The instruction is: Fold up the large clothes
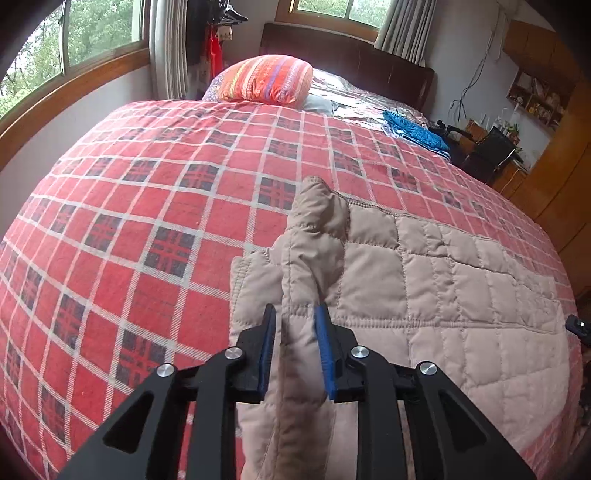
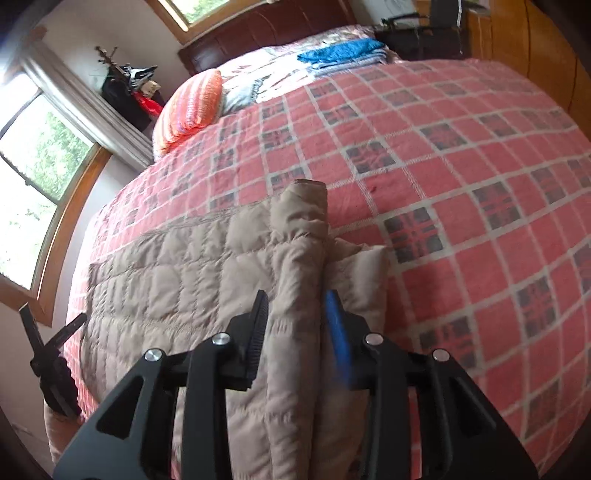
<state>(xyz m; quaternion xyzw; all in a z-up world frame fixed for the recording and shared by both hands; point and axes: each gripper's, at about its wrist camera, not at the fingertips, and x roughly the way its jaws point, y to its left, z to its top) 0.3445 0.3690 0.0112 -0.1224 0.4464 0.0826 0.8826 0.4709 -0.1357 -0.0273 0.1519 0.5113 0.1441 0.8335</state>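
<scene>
My left gripper (image 1: 295,325) and right gripper (image 2: 297,314) each pinch a puffy fold of the quilted beige jacket (image 1: 424,280) on the plaid bedspread (image 1: 147,206); its lower edge is cut off.

- Right gripper (image 2: 295,317), black with blue finger pads (image 2: 338,332), clamped on a raised fold of beige quilted garment (image 2: 192,266).
- Garment spread flat over red plaid bedspread (image 2: 461,155), reaching toward the left edge.
- Left gripper (image 2: 51,350) seen at the far left edge of the garment; jaw state not discernible.
- Orange striped pillow (image 2: 192,107) and folded blue cloth (image 2: 343,51) placed near dark headboard (image 2: 266,33).
</scene>
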